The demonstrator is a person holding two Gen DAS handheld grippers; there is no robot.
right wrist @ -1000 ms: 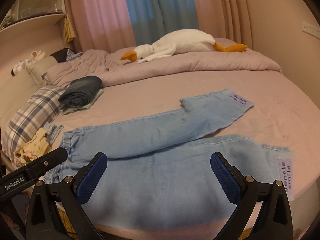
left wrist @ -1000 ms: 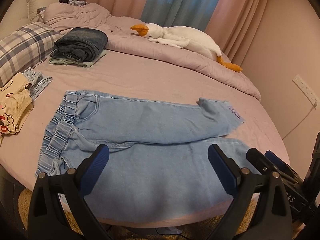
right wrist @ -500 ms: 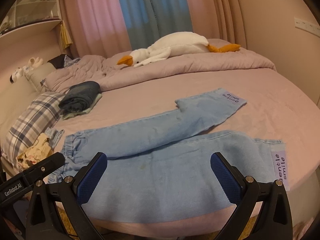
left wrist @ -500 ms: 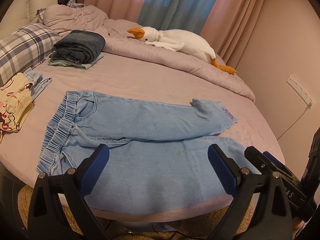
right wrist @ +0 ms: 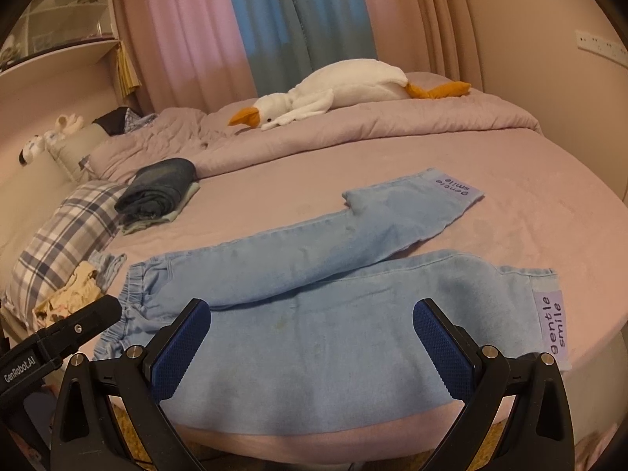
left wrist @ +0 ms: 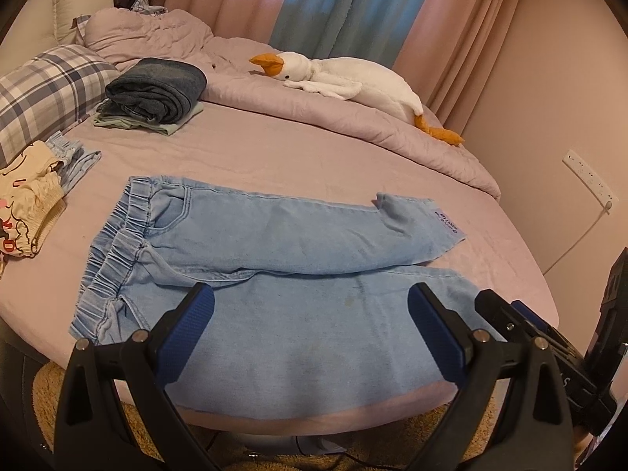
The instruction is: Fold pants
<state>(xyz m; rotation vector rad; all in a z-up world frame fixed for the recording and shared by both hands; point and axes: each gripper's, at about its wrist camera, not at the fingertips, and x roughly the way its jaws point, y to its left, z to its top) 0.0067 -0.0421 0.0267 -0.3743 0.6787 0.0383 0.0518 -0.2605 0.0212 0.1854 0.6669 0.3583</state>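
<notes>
Both grippers, left (left wrist: 310,337) and right (right wrist: 312,347), have drawn back, released and empty, from the pants (left wrist: 274,259) lying unfolded; folding not begun.

"gentle smile" is printed on a lilac patch (right wrist: 552,324) at each cuff of the pants (right wrist: 314,314); "GenRobot.AI" stands on the left tongs (right wrist: 59,337).
</notes>
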